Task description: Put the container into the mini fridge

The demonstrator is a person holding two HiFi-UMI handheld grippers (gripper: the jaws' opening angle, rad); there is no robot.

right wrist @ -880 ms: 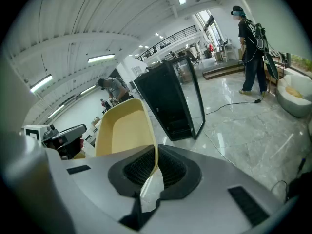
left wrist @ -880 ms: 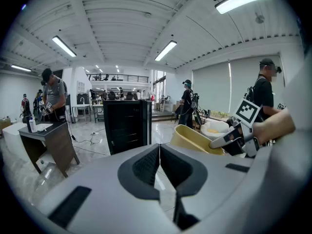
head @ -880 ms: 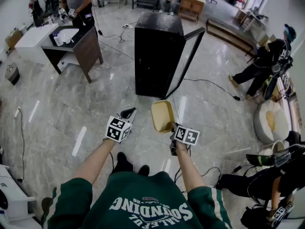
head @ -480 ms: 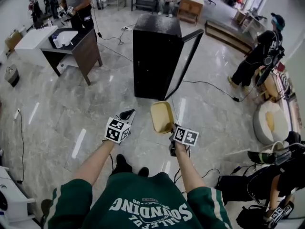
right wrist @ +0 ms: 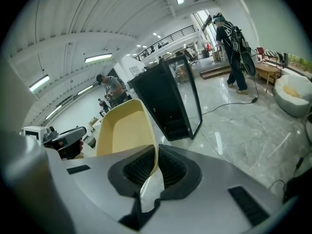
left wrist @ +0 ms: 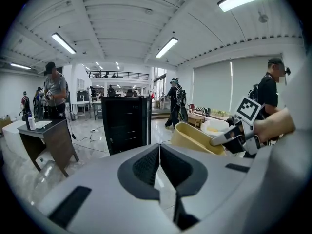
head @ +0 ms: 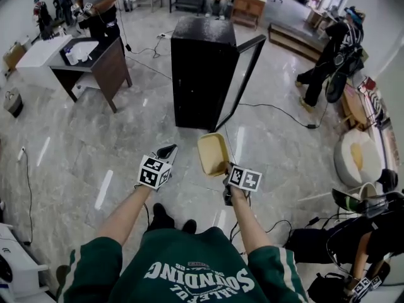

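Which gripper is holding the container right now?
The right gripper: its jaws pinch the rim of the yellow container. The left gripper has its jaws together with nothing between them.

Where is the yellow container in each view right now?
Head view: yellow container at centre, held by the right gripper.
Left gripper view: yellow container right of centre, low.
Right gripper view: yellow container left of centre, rim between the jaws.
Shared landmark: black mini fridge, door open, seen in all three.
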